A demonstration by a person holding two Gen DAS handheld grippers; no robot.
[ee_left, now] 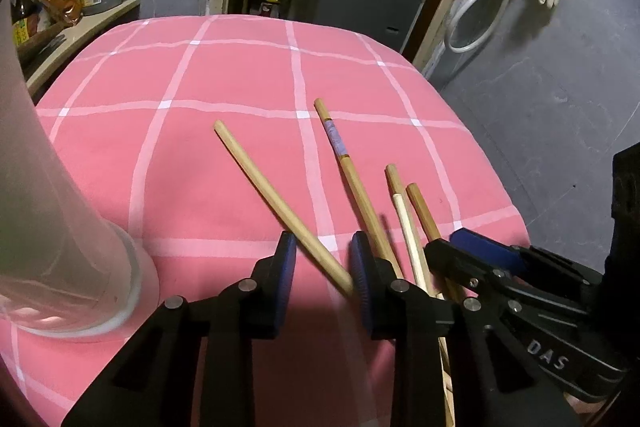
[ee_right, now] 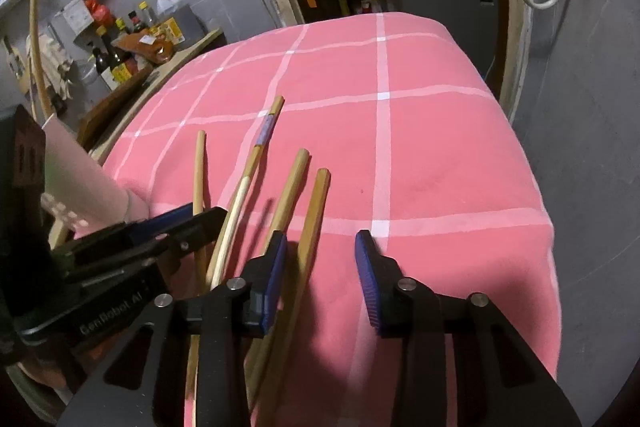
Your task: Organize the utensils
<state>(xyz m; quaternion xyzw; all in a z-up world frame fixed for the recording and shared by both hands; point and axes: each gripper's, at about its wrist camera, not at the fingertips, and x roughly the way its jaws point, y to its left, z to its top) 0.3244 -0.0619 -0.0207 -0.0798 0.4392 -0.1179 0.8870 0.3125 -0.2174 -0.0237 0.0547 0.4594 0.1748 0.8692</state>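
Five pale wooden chopsticks (ee_left: 280, 203): all loose on your pink checked worktop (ee_left: 224, 75), none in the frosted plastic cup (ee_left: 52, 227). Left gripper (ee_left: 322, 259) and right gripper (ee_right: 321, 259): part-open, straddling one each, gripping nothing.

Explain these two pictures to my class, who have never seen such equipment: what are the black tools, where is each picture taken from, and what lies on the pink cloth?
There is no robot here. A person holds a two-fingered tool in each hand, and a wide-angle camera on each tool looks forward along its fingers. One picture comes from the left hand-held gripper, the other from the right hand-held gripper; each also shows the other tool at its side.

On the pink checked cloth lie five wooden chopsticks, and a tall translucent container stands at the left.

A pale chopstick lies between the left tool's jaws and a brown chopstick between the right's. Both pairs of jaws still show a gap, so nothing is gripped yet.
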